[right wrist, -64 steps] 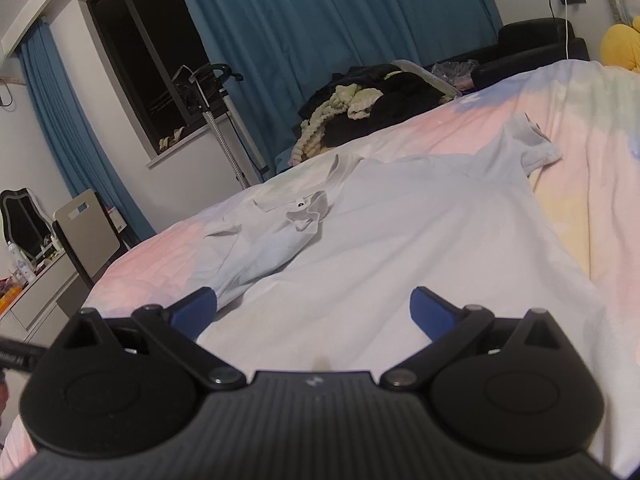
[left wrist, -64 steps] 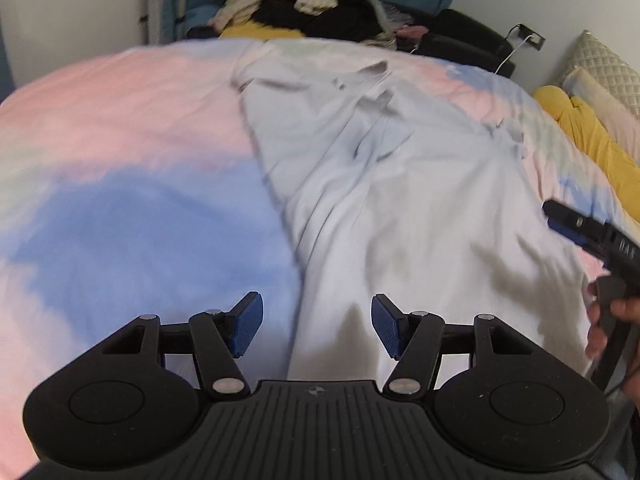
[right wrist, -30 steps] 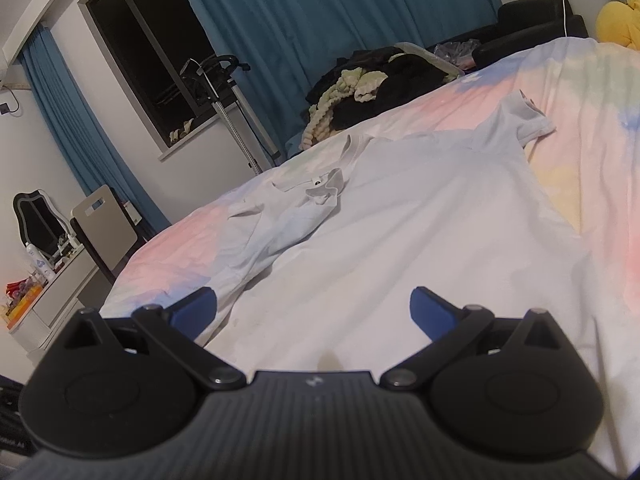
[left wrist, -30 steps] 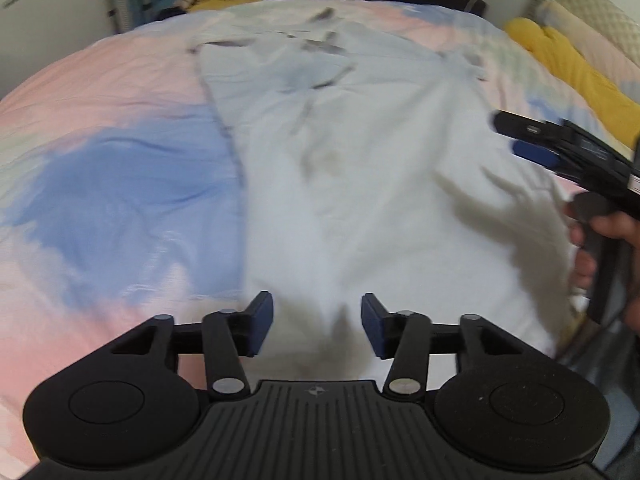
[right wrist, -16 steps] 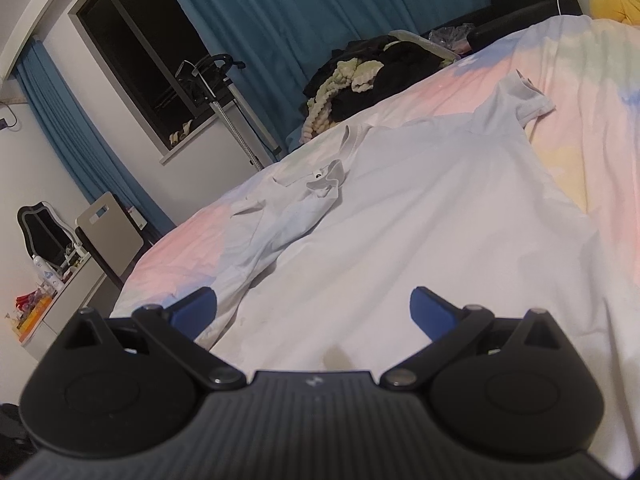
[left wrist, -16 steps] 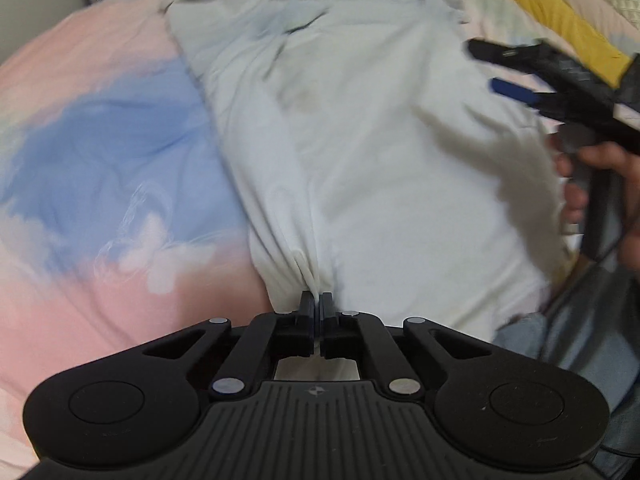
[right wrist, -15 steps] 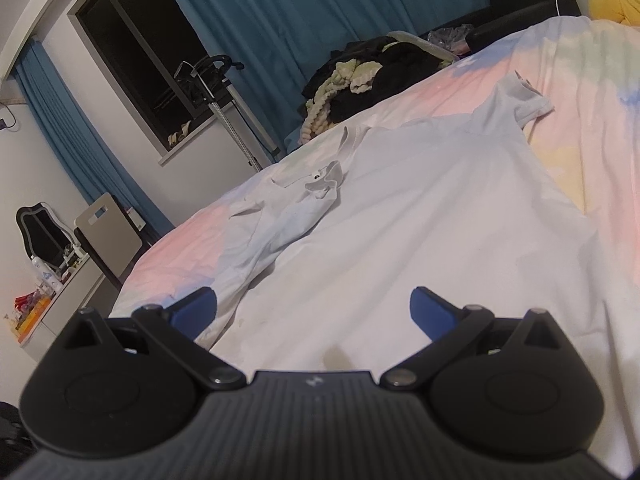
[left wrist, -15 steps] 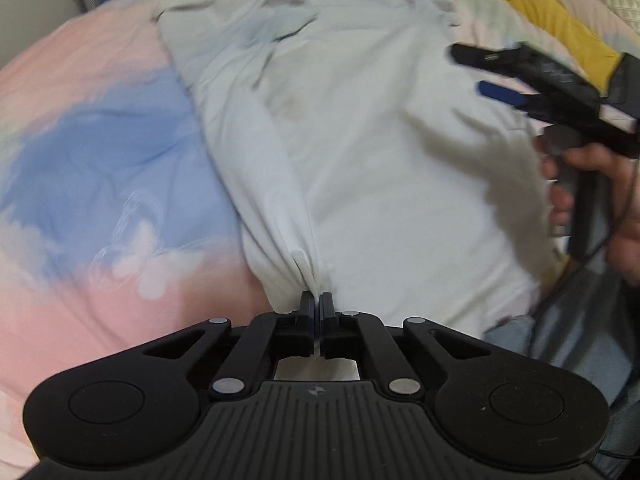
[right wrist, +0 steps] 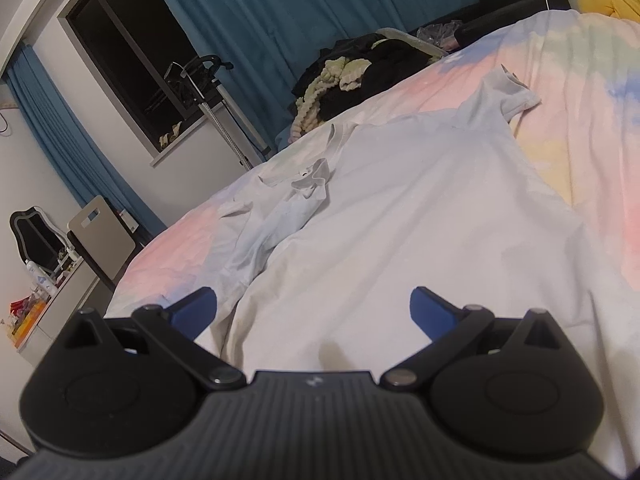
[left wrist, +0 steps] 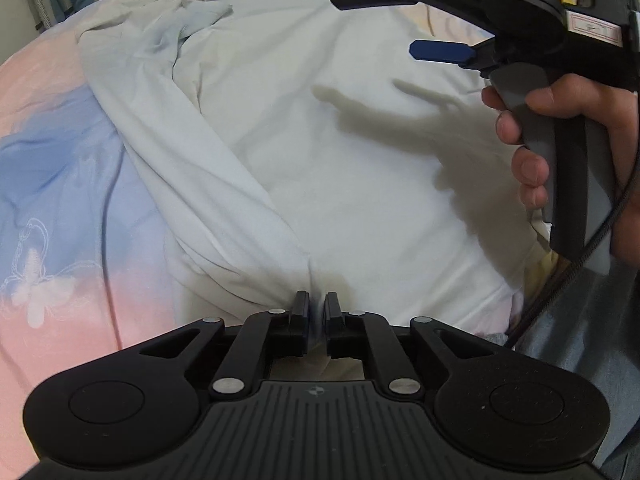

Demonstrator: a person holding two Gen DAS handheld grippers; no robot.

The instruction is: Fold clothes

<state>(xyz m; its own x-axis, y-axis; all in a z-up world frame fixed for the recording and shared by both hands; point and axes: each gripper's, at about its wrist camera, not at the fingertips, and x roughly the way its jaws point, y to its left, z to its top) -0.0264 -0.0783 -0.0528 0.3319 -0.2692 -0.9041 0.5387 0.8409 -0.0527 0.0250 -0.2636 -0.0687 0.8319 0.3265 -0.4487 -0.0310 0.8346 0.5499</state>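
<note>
White cotton, the shirt [left wrist: 360, 168] lies flat across the bed [left wrist: 68, 168], collar at the far end. Its near hem is bunched into a ridge running up between our left gripper's [left wrist: 316, 312] fingers [left wrist: 301, 309], which pinch that fold; they have just eased apart a little, cloth still between the pads. Our right gripper [right wrist: 313, 307] hovers over the shirt's middle, fingers [right wrist: 430, 307] spread wide, holding nothing. A hand [left wrist: 568, 140] grips its handle at right.
</note>
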